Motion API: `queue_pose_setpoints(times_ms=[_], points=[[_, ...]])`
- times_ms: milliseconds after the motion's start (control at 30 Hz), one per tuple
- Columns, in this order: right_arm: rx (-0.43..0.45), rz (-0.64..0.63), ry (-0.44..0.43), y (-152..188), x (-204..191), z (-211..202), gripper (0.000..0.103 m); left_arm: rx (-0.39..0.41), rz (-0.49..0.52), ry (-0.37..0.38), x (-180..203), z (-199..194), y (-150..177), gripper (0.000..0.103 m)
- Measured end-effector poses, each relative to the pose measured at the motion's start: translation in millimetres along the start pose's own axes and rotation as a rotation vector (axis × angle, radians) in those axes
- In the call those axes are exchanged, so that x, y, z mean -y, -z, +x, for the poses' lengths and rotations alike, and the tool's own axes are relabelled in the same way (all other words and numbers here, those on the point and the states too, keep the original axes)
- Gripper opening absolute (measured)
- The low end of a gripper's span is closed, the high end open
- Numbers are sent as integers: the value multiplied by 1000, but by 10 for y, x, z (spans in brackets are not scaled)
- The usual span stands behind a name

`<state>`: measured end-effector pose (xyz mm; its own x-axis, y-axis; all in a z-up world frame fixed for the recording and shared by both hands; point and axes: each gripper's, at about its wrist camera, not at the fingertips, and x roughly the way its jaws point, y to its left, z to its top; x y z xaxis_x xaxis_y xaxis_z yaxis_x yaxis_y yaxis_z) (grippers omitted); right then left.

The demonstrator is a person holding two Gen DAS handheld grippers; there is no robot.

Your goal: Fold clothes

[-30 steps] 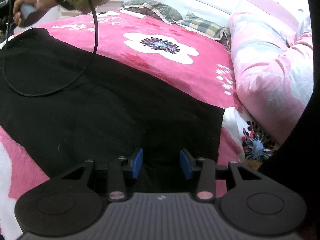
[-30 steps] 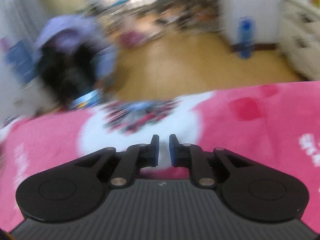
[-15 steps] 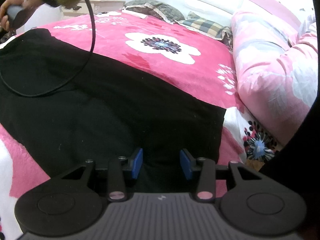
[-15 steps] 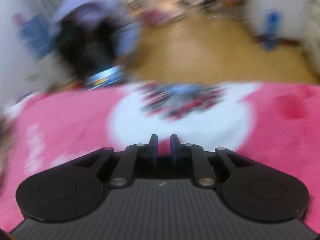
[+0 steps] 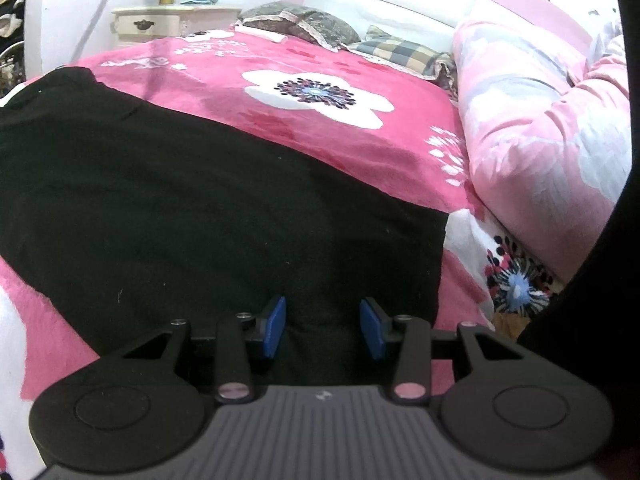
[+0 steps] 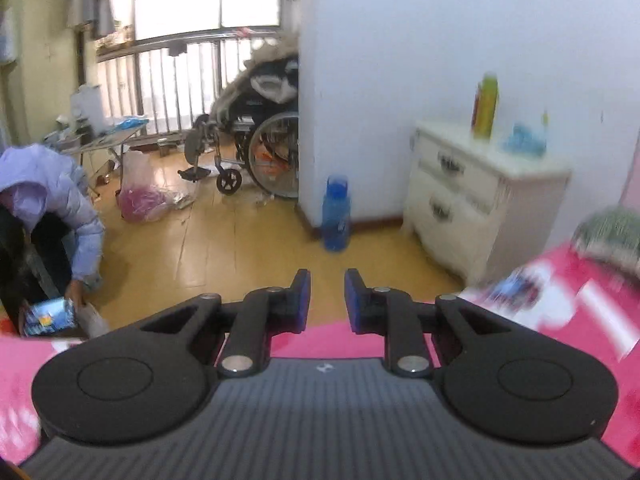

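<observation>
A black garment (image 5: 192, 200) lies spread flat on the pink flowered blanket (image 5: 320, 92) of the bed. My left gripper (image 5: 322, 326) hovers over the garment's near edge, open, with nothing between its blue pads. My right gripper (image 6: 326, 300) is open by a smaller gap and holds nothing; it points over the edge of the blanket (image 6: 592, 320) toward the room's floor. The garment does not show in the right wrist view.
A rolled pink quilt (image 5: 540, 140) lies along the bed's right side, pillows (image 5: 304, 24) at the head. Off the bed are a white dresser (image 6: 472, 196), a blue bottle (image 6: 336, 212), a wheelchair (image 6: 264, 152) and a crouching person in a lilac jacket (image 6: 52, 200).
The right gripper swung up from the blanket toward the room and opened from shut. The hand and cable over the garment's far corner lifted out of the left view. The left gripper held still.
</observation>
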<state>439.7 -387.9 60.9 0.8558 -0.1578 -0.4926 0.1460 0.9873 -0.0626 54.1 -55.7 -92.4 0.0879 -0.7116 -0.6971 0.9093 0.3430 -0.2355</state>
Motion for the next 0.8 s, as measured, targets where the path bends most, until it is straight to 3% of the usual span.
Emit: queue_pose_setpoints(times_ms=[67,200,333,400,500,533,600,667,767,800], points=[[-58,-115,-94,127,-125,19,19,-5,-3,13,-23,1,-8,43],[-272,-283,-399,588,-760,195,18,-10,1,15,-15,10,-11,43],[-395,-328,-540,1027,-1419,480,16,-18,9,4,11,22,-23,43],[-409,-325,-499,1175,-1459,668,15,-17,0,0,14,25,-20,43],[-372,-116,-400,1078,-1086,883,15,-7,-17,-8,20,25,-6,43],[-355,-72,-334,1042,-986,960,17,-4,-22,-11,22,26,-1,43],[-343,-37,-299,963,-865,1012,17,-5,-18,-16,30,27,-7,43],[-333,-44,-358,932,-856,929,17,-13,-7,-11,23,26,-19,43],[-363,-151,-550,993,-1004,717,16,-19,-13,3,-9,24,-30,43],[-372,-184,-558,1023,-1041,701,16,-20,-14,6,-15,24,-32,43]])
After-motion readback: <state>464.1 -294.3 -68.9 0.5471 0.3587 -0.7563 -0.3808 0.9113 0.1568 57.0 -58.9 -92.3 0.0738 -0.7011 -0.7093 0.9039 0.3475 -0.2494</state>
